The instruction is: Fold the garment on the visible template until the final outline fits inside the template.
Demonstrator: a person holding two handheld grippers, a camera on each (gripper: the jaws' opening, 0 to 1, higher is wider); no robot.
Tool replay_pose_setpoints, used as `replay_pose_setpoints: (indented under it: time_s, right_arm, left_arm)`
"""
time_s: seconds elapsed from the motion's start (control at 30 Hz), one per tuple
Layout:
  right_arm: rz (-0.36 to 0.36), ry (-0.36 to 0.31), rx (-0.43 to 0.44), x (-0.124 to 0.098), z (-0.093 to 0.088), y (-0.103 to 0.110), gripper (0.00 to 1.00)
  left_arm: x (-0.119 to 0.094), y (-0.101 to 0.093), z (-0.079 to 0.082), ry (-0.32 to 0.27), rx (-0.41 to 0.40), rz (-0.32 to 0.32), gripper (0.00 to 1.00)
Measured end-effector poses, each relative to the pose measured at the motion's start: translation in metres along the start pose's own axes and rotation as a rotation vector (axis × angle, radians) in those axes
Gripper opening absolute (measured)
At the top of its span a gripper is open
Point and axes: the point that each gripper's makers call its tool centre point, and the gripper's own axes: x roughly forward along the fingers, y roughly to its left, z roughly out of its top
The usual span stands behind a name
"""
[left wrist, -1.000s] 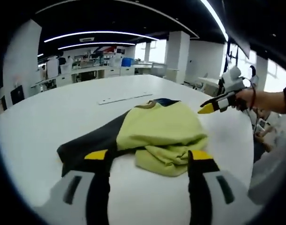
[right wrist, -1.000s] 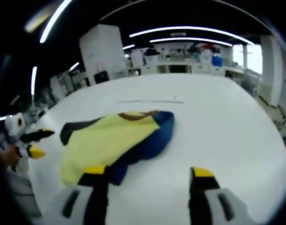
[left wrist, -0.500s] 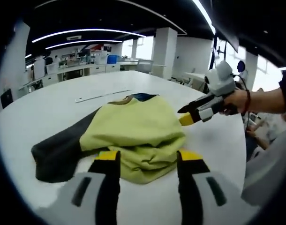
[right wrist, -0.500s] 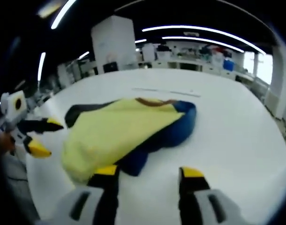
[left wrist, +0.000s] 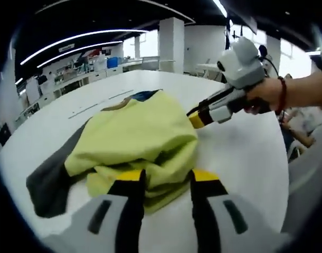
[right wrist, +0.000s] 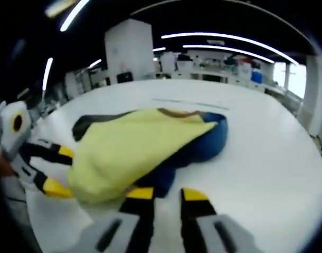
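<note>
We see the garment [left wrist: 134, 134] lying bunched on the table [left wrist: 240, 153], well in from its edges. In the left gripper view, the left gripper [left wrist: 166, 182] sits at the garment's near edge, and the right gripper [left wrist: 195, 117] meets its right side. In the right gripper view, the right gripper [right wrist: 168, 194] sits at the garment's [right wrist: 134, 150] near edge, with the left gripper [right wrist: 58, 171] at its left side. A thin strip [left wrist: 100, 101] lies on the table behind the garment.
</note>
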Motion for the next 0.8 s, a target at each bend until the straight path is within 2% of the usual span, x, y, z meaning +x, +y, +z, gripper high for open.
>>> replay_pose_setpoints:
  time_s: [0.1,0.23,0.37,0.4,0.47,0.53,0.8]
  right_arm:
    - [-0.004,-0.011,0.006,0.001,0.002,0.002,0.05]
    - [-0.012,-0.018,0.014,0.002,0.003,0.002,0.0]
    - [-0.013,-0.022,-0.035,-0.001,0.005,0.0,0.0]
    - [-0.018,-0.024,-0.029,-0.003,0.006,-0.001,0.0]
    - [-0.027,-0.029,-0.01,-0.008,0.008,-0.005,0.0]
    - [-0.041,-0.038,-0.003,-0.012,0.01,-0.009,0.0]
    - [-0.094,-0.078,0.006,-0.039,0.023,-0.033,0.0]
  left_arm:
    - [0.001,-0.001,0.004,-0.003,-0.038,0.017,0.27]
    - [0.004,0.007,0.002,-0.002,-0.093,0.028,0.22]
    - [0.002,0.013,0.004,-0.011,-0.119,0.044,0.02]
    - [0.0,0.015,0.005,-0.015,-0.137,0.046,0.0]
    - [-0.002,0.014,0.008,-0.033,-0.204,0.031,0.0]
    - [-0.005,0.015,0.011,-0.042,-0.238,0.029,0.0]
    - [-0.023,0.01,0.033,-0.091,-0.316,0.006,0.0]
